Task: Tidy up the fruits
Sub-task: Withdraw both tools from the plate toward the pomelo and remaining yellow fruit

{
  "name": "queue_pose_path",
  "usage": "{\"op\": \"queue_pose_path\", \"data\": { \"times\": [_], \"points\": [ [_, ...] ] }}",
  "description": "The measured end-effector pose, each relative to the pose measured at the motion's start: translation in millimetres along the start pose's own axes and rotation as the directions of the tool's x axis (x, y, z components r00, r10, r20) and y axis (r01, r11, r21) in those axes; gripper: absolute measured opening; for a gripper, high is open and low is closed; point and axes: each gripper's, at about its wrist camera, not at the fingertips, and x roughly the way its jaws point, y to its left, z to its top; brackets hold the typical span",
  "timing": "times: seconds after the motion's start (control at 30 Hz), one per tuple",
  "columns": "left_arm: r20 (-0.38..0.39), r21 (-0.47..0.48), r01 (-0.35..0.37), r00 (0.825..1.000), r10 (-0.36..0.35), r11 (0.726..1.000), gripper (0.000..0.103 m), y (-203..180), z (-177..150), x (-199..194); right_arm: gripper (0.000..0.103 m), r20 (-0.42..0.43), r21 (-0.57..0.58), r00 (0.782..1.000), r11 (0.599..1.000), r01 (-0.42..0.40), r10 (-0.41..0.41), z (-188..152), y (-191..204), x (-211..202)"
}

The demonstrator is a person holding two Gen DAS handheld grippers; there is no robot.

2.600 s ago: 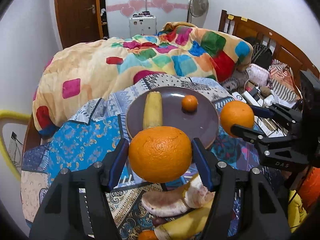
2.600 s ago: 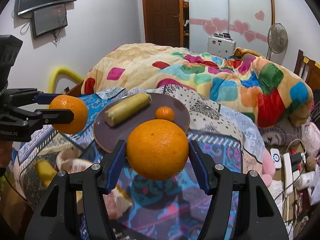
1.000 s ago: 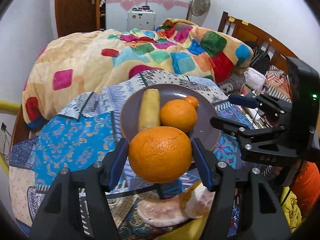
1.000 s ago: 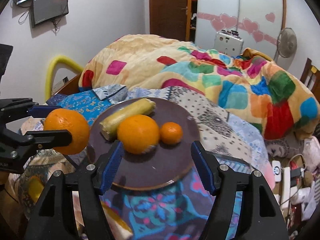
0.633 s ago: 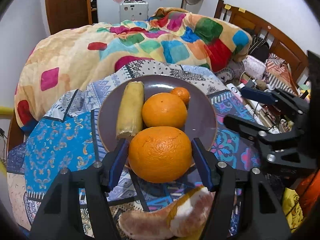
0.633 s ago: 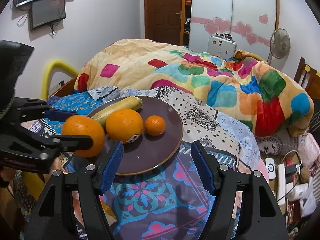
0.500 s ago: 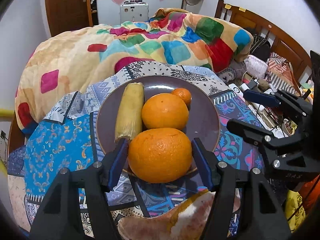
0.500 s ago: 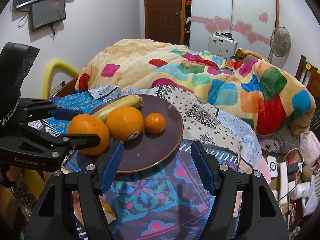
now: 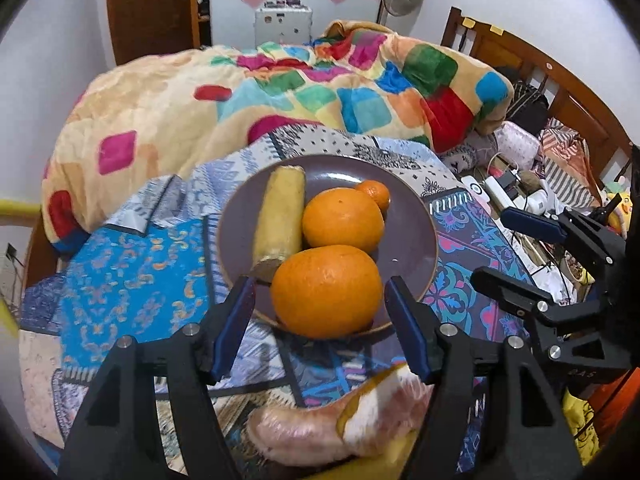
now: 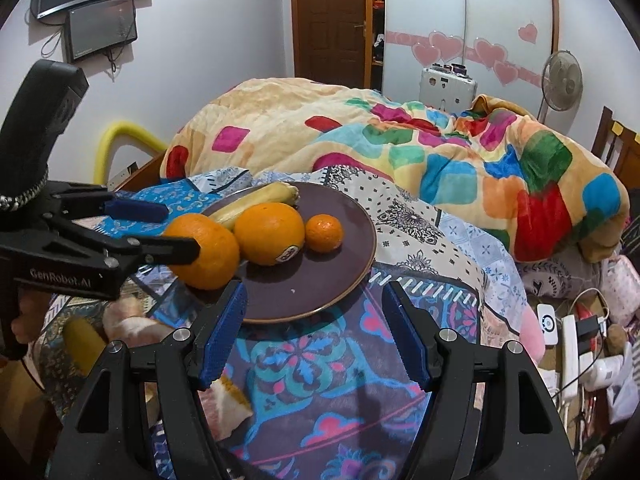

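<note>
A dark purple plate (image 9: pixel 416 232) (image 10: pixel 320 280) lies on the patterned cloth on the bed. It holds a yellow banana (image 9: pixel 280 216) (image 10: pixel 256 200), a stickered orange (image 9: pixel 342 218) (image 10: pixel 268 234) and a small mandarin (image 9: pixel 374 194) (image 10: pixel 324 232). A second big orange (image 9: pixel 326 292) (image 10: pixel 204 256) rests on the plate's near rim. My left gripper (image 9: pixel 320 304) (image 10: pixel 176 228) straddles it, and a narrow gap shows at each blue pad. My right gripper (image 10: pixel 314 304) (image 9: pixel 508 256) is open and empty, just short of the plate's right side.
Pomelo pieces (image 9: pixel 320 428) (image 10: pixel 124 324) and another banana (image 10: pixel 80 340) lie on the cloth near the left gripper. A colourful quilt (image 9: pixel 280 92) rises behind the plate. Chargers and cables (image 10: pixel 576 328) clutter the right side by the wooden headboard (image 9: pixel 552 80).
The left gripper carried its orange forward and down onto the plate's near rim, and its pads now stand off it. The right gripper, empty, drew back from the plate.
</note>
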Motion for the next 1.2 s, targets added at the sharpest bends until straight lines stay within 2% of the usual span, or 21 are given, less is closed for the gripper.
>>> {"op": "queue_pose_path", "data": {
  "times": [0.07, 0.2, 0.3, 0.43, 0.67, 0.9, 1.2],
  "points": [
    [0.018, 0.003, -0.016, 1.0, 0.016, 1.0, 0.067, 0.3, -4.0, -12.8, 0.067, 0.004, 0.001, 1.0, 1.0, 0.001, -0.001, -1.2, 2.9, -5.5],
    [0.056, 0.007, -0.049, 0.997, 0.048, 0.999, 0.082, 3.1, -17.1, -39.3, 0.067, 0.014, 0.011, 1.0, 1.0, -0.011, 0.011, -6.7, 9.6, -20.8],
    [0.068, 0.005, -0.086, 0.994, 0.085, 0.996, 0.083, 8.5, -31.3, -54.8, 0.067, 0.014, 0.012, 1.0, 1.0, -0.021, 0.021, -13.8, 16.4, -30.6],
    [0.042, -0.035, -0.092, 0.995, 0.094, 0.995, 0.083, 22.2, -52.2, -62.3, 0.067, 0.007, 0.009, 1.0, 1.0, -0.027, 0.027, -26.4, 25.0, -39.3],
    [-0.016, -0.057, -0.149, 0.989, 0.148, 0.987, 0.083, 42.6, -91.2, -55.1, 0.068, -0.049, 0.011, 0.997, 0.999, -0.051, 0.051, -57.0, 40.3, -40.1],
    [-0.045, -0.108, -0.167, 0.986, 0.163, 0.98, 0.083, 64.4, -117.1, -47.5, 0.068, -0.085, 0.011, 0.995, 0.998, -0.054, 0.055, -79.6, 53.4, -33.4],
    [-0.072, -0.111, -0.147, 0.988, 0.139, 0.983, 0.083, 72.4, -122.2, -31.4, 0.067, -0.157, -0.021, 0.987, 1.0, 0.019, -0.022, -70.4, 45.4, 4.3]
  ]
}}
